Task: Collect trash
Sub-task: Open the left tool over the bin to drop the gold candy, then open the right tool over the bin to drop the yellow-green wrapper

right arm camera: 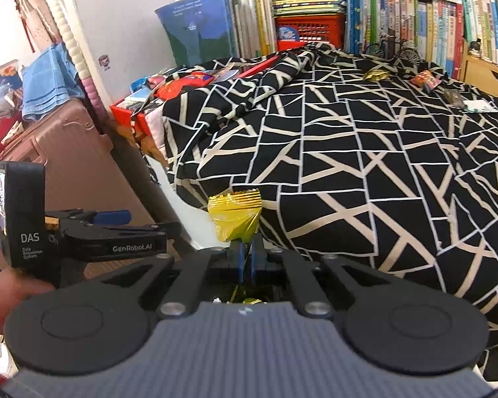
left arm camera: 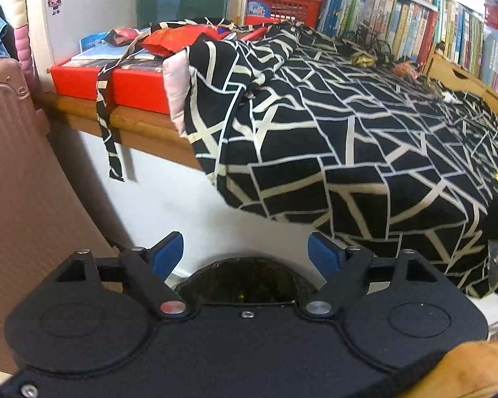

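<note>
My left gripper [left arm camera: 246,252] is open with nothing between its blue pads [left arm camera: 167,252]. It hangs over a bin with a dark liner [left arm camera: 245,282], close to the hanging edge of the black-and-white patterned cloth [left arm camera: 315,139]. My right gripper [right arm camera: 247,248] is shut on a crumpled yellow wrapper [right arm camera: 235,214], at the near edge of the cloth [right arm camera: 348,152] and above the bin's dark mouth [right arm camera: 249,293]. More trash lies far back on the cloth: a gold wrapper [right arm camera: 375,74], an orange wrapper [right arm camera: 426,79], a dark wrapper [right arm camera: 455,98] and a white scrap [right arm camera: 481,106].
A pink suitcase [left arm camera: 16,165] stands at the left beside the table. A red box [left arm camera: 132,89] with papers and red packets sits on the table's left end. Bookshelves [right arm camera: 415,20] line the back, and a wooden drawer unit [right arm camera: 488,76] stands at the right.
</note>
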Action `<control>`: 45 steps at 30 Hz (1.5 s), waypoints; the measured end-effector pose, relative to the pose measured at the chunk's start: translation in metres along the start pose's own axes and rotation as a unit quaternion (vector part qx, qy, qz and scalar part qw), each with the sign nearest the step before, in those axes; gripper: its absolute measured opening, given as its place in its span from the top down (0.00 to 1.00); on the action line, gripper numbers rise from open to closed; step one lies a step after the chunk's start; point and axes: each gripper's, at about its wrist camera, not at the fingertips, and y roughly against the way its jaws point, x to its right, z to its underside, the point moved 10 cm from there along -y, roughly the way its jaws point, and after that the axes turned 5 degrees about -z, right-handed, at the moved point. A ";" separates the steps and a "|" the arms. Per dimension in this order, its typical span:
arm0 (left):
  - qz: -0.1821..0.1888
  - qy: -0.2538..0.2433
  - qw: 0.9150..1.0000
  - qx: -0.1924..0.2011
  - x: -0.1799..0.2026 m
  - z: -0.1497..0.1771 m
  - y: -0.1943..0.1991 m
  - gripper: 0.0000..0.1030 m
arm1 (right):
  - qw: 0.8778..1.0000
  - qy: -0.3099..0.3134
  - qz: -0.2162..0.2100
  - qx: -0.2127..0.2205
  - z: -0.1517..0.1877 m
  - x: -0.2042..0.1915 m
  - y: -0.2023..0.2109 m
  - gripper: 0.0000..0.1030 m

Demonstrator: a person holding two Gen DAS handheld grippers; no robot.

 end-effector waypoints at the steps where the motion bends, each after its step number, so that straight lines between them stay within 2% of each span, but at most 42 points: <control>1: -0.004 -0.005 1.000 -0.004 -0.001 0.003 0.001 0.21 | 1.000 0.000 -0.002 -0.001 0.000 -0.002 -0.002 0.93; 17: -0.030 -0.003 0.999 -0.034 -0.034 0.025 0.016 0.20 | 0.999 0.019 -0.024 -0.032 0.000 -0.032 -0.048 0.92; 23: -0.043 0.041 0.997 -0.042 -0.055 0.028 0.022 0.20 | 0.998 0.032 -0.018 -0.056 0.007 -0.038 -0.067 0.92; 27: -0.049 0.038 0.997 -0.042 -0.060 0.028 0.023 0.20 | 0.997 0.045 -0.014 -0.063 0.009 -0.041 -0.073 0.92; 28: -0.050 0.037 0.997 -0.041 -0.060 0.027 0.023 0.20 | 0.997 0.046 -0.011 -0.064 0.009 -0.041 -0.075 0.87; 30: -0.050 0.038 0.997 -0.039 -0.061 0.025 0.024 0.20 | 0.997 0.047 0.000 -0.063 0.007 -0.039 -0.078 0.85; 32: -0.050 0.040 0.997 -0.037 -0.061 0.023 0.023 0.20 | 0.997 0.052 0.009 -0.061 0.003 -0.039 -0.082 0.63; 35: -0.053 0.042 0.997 -0.037 -0.062 0.021 0.023 0.20 | 0.997 0.055 0.017 -0.045 -0.006 -0.040 -0.085 0.45; 42: -0.052 0.042 0.997 -0.040 -0.060 0.023 0.023 0.20 | 0.997 0.061 0.016 -0.039 -0.010 -0.041 -0.081 0.44; 45: -0.044 0.060 0.996 -0.043 -0.060 0.021 0.026 0.20 | 0.998 0.055 0.017 -0.037 -0.011 -0.039 -0.076 0.41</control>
